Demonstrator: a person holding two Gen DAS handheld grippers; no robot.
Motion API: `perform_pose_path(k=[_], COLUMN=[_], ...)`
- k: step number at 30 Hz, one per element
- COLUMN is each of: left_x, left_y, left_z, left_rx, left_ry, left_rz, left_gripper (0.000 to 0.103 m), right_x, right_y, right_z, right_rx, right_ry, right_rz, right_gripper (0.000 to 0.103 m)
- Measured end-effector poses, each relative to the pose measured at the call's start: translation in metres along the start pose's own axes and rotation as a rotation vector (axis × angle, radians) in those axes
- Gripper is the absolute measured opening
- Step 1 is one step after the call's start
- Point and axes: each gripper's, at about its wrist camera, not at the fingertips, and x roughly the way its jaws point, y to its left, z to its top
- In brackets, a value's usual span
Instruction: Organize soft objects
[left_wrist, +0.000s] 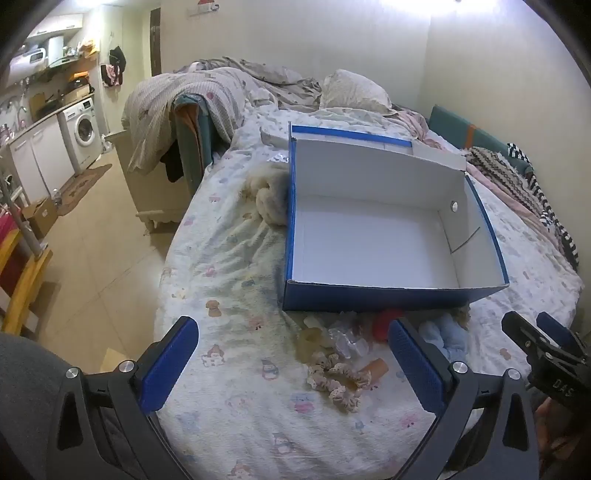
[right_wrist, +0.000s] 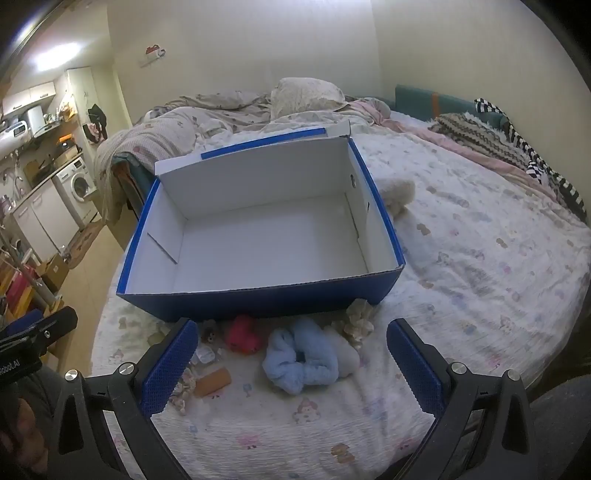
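left claw (left_wrist: 291, 363) gaping, right claw (right_wrist: 291, 363) gaping — both holding nothing | blue scrunchie (right_wrist: 301, 363) lying at 12 o'clock — light, squashy; pinching its fat loop | box (right_wrist: 258, 297) sitting empty

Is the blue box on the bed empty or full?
Empty: the blue box shows only its bare white floor in both views; the soft things lie outside it.

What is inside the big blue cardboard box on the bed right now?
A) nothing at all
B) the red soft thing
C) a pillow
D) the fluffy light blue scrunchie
A: the blue cardboard box shows only its bare white floor, while the fluffy light blue scrunchie and the small red soft object lie on the patterned bed sheet in front of it.
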Motion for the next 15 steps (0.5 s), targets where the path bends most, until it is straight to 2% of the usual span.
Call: perform_pose_path(k=[15], left_x=[0.0029], left_y=[0.0008], left_z=[0.0027], left_rx=[-0.005], left_ry=[0.011], left_rz=[-0.004], left_gripper=[0.103], right_x=[-0.0001], right_y=[0.0012], right_z=[-0.0020], right_rx=[0.005], right_ry=[-0.013], right_rz=[-0.002], right_gripper=[0.103])
